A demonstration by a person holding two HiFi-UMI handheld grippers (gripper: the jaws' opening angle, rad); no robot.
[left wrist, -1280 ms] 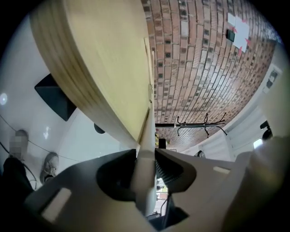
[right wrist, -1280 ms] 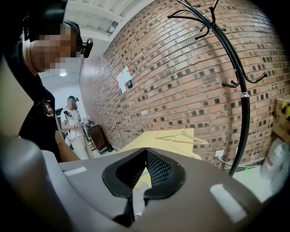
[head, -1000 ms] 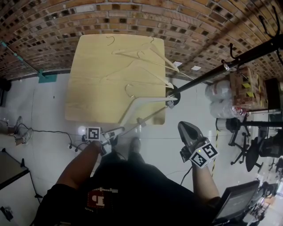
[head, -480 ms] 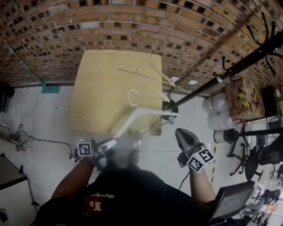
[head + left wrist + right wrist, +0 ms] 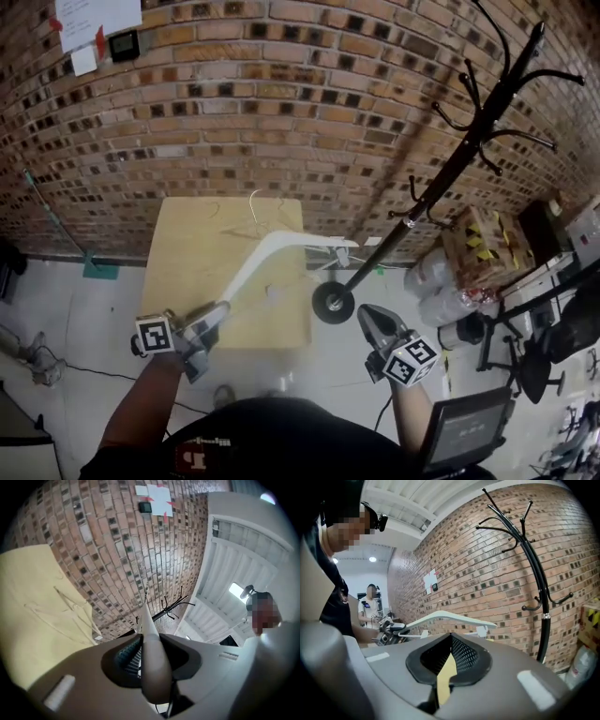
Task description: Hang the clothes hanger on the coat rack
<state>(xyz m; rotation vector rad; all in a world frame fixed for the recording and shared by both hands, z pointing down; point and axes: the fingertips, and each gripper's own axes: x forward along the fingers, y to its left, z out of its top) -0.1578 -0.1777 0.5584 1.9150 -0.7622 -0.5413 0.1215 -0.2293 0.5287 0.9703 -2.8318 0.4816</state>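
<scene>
I've lifted the white plastic clothes hanger (image 5: 272,248) clear of the pale wooden table (image 5: 178,272). My left gripper (image 5: 214,319) clamps its end, aiming toward one o'clock. The black metal coat rack (image 5: 441,183) stands at two o'clock. My right gripper (image 5: 370,319) is closed and empty.

The head camera looks from high up, steeply down and forward, over the pale yellow wooden surface (image 5: 187,281), the red-brown brick wall (image 5: 281,112) and the black metal coat rack (image 5: 441,178) at right. The left gripper view is rolled sideways, sits tight behind the left hand-held gripper (image 5: 214,314), and sights along the white plastic clothes hanger (image 5: 154,677) toward that wall. The right gripper view rides close on the right hand-held gripper (image 5: 451,634) and faces the same wall. All three views share wall, rack and hanger.
</scene>
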